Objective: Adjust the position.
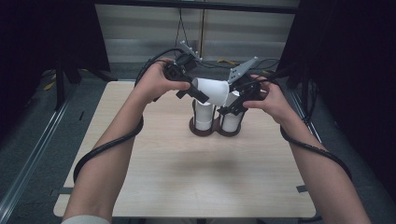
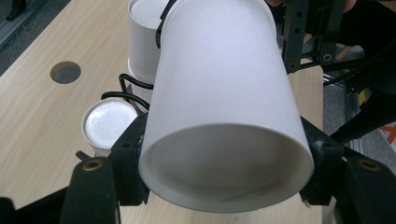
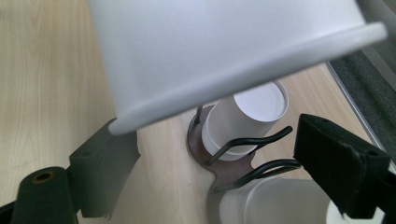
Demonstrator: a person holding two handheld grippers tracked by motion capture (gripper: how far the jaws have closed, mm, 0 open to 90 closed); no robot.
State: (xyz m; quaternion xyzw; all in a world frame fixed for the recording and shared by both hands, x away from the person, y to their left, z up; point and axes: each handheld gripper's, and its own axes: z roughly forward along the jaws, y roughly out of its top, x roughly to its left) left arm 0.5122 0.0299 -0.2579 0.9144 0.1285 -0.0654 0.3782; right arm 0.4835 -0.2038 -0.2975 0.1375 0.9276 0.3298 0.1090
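High view: left gripper [image 1: 198,94] clamps a white paper cup [image 1: 212,90], tilted on its side, above 2 cup stacks [image 1: 203,115] in a wire holder [image 1: 201,130] on the table [image 1: 187,177]; right gripper [image 1: 232,103] sits at the cup's 3 o'clock.
Left gripper view: jaws pinch the cup [image 2: 224,107] at 9 and 3 o'clock.
Right gripper view: jaws apart, the cup's rim [image 3: 243,65] at 12 o'clock.

White paper cup [image 3: 224,56] fills top of frame, rim w/ lip toward lower right, between the black jaws, which stand apart. Below: wire cup holder [image 3: 233,163] w/ two upside-down cup stacks [image 3: 245,119] on wooden table [image 3: 46,93].
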